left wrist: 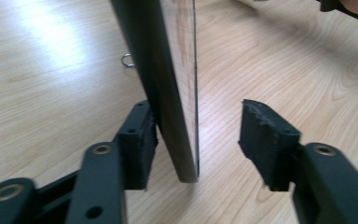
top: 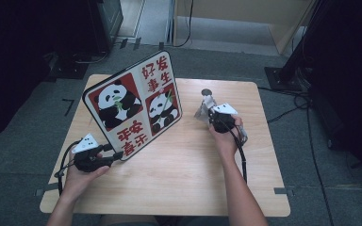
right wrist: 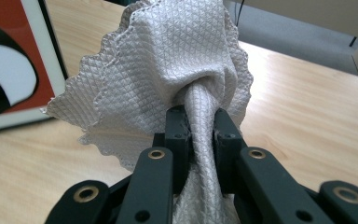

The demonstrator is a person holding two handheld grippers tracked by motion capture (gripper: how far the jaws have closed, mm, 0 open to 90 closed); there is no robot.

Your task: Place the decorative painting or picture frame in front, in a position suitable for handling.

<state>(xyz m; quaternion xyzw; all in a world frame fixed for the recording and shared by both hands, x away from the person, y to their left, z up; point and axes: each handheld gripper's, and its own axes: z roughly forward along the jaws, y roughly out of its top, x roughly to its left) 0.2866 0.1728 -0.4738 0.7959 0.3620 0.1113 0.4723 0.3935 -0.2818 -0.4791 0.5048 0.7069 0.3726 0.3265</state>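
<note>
Your board (top: 133, 104) stands on the table (top: 184, 174), left; the cloth (top: 206, 106) sits to its right.

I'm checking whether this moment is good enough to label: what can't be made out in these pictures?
- Back of the upright panda-print board: faces away in the high view; the left gripper view shows it edge-on.
- What props the board: hidden behind it.
- Small metal ring on the light wooden table: blurred, purpose unclear.
- White quilted cloth in the right tool: lower end hidden by the jaws.
- Small round object: too small.
</note>
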